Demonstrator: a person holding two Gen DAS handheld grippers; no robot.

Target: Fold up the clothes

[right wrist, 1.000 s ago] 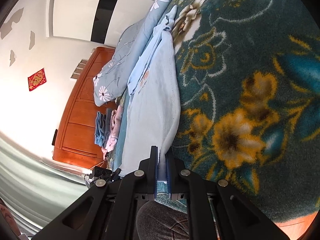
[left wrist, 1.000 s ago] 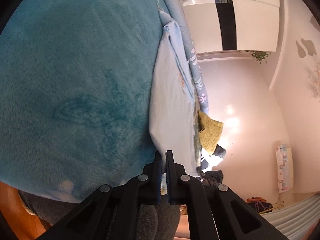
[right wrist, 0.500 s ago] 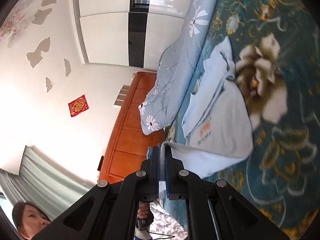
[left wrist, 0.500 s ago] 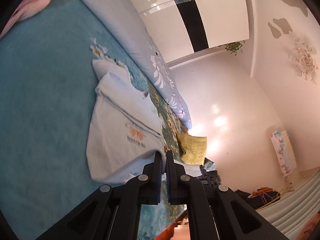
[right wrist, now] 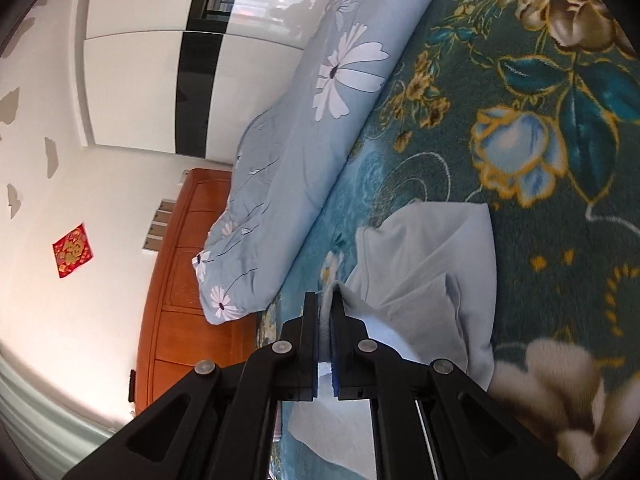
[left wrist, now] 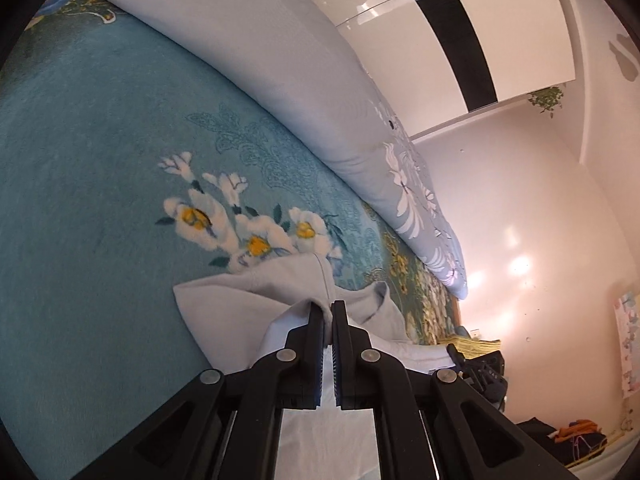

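Now both grippers have carried the shirt's (left wrist: pixel 260 300) near edge up and forward over itself: a second ago it lay stretched long on the blanket (left wrist: pixel 100 168), now it is bunched short, so a lengthwise fold is under way. Left gripper (left wrist: pixel 327 312) and right gripper (right wrist: pixel 327 300) each pinch pale-blue cloth, fingers narrow. Shirt sits at 6 o'clock, quilt (left wrist: pixel 280 72) at 12.

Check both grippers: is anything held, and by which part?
Both hold the pale blue garment: left gripper and right gripper are each shut on a folded edge.
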